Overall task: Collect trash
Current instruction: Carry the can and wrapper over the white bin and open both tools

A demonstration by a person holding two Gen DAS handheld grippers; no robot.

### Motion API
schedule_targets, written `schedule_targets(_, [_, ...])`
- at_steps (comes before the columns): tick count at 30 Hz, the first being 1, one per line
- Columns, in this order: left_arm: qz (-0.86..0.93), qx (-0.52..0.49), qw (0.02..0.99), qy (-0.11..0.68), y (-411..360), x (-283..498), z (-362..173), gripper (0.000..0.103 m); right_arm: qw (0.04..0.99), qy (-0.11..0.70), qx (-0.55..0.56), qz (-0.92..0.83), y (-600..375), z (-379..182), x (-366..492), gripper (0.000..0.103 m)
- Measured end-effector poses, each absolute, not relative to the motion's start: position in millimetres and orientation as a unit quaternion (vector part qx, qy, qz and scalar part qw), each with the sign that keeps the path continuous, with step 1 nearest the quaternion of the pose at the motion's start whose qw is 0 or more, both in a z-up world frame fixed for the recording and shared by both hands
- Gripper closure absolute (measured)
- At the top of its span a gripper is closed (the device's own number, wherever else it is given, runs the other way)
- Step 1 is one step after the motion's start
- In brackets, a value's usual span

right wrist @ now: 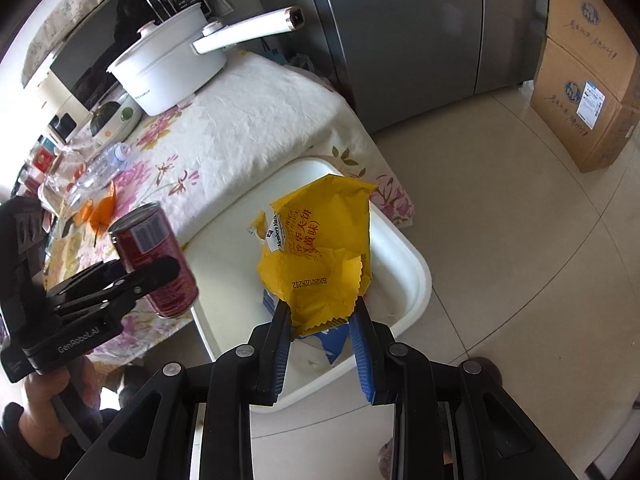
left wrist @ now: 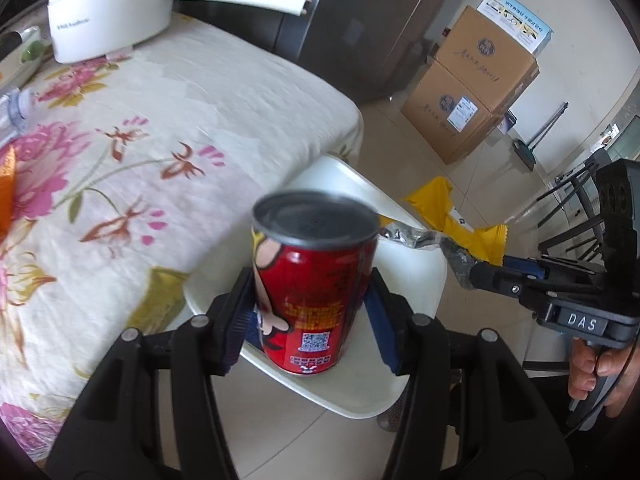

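Left gripper [left wrist: 310, 300] clamps a red can [left wrist: 312, 284] upright between its pads, held over the white bin [left wrist: 420, 276] beside the floral-cloth surface [left wrist: 160, 120]. Right gripper [right wrist: 320, 320] pinches a yellow wrapper [right wrist: 320, 248] above the same bin.

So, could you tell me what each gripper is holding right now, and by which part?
The left gripper grips the red can across its lower body. The right gripper pinches the yellow wrapper by its crimped bottom edge, above the white bin.
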State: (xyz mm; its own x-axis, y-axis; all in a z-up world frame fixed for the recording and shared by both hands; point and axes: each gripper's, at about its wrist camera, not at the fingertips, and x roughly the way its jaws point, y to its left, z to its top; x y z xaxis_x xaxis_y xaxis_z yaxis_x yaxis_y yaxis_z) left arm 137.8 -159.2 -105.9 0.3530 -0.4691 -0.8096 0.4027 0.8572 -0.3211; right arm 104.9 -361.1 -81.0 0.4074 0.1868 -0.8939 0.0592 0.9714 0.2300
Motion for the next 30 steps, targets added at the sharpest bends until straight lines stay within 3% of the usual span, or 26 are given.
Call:
schedule_targets(3, [-0.247,-0.029,0.828,0.502,-159,137,-104,0.021,0.83,0.545,0.105,0.042,-358,-83,105,0.074])
schedule_targets(14, [-0.195,-0.023,0.838,0.509,-126,137,-99,0.017,0.825,0.555,0.093,0.047,-348,-87,109,0.073])
schedule_targets(17, [-0.181,-0.019,0.842,0.507,-116,137,-97,0.013,0.816,0.567,0.098,0.049,-344,-90,113,0.064])
schedule_targets(19, [-0.174,-0.016,0.844,0.506,-114,138,-96,0.008,0.813,0.571,0.106,0.04,-344,-90,114,0.033])
schedule_targets(30, [-0.134,-0.012,0.858,0.496,-78,139,-85,0.003,0.817,0.564,0.114,0.039,-329,-77,122,0.025])
